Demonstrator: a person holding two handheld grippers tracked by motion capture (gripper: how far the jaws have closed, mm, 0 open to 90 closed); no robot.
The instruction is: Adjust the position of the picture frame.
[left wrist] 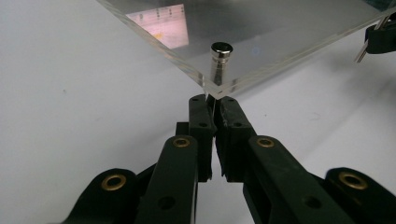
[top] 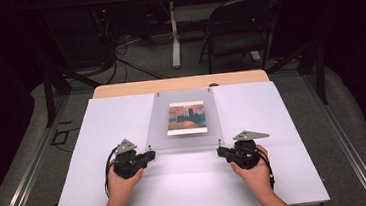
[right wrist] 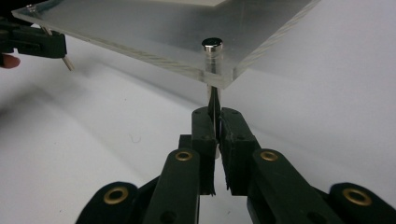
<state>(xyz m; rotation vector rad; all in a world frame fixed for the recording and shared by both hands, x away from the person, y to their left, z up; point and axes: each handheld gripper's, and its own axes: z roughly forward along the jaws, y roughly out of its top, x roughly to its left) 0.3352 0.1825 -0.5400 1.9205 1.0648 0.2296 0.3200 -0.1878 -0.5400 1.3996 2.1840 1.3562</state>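
Observation:
A clear acrylic sheet (top: pixel 161 135) lies over a small painted picture (top: pixel 187 117) on the white board (top: pixel 128 188). Metal studs pass through its corners. My left gripper (top: pixel 151 153) is shut on the thin pin under the near left stud (left wrist: pixel 221 50), right at the sheet's corner (left wrist: pixel 219 86). My right gripper (top: pixel 220 151) is shut on the pin (right wrist: pixel 213 100) below the near right stud (right wrist: pixel 212 45). In the gripper views the sheet's near edge stands off the board. The right gripper (left wrist: pixel 380 39) shows far off in the left gripper view, and the left gripper (right wrist: pixel 32 42) in the right gripper view.
The white board rests on a wooden table (top: pixel 179 83). Two more studs (top: pixel 209 89) sit at the sheet's far corners. Beyond the table are a black folding chair (top: pixel 239 25), a white table leg (top: pixel 175 38) and cables on the floor. Dark frame posts stand at both sides.

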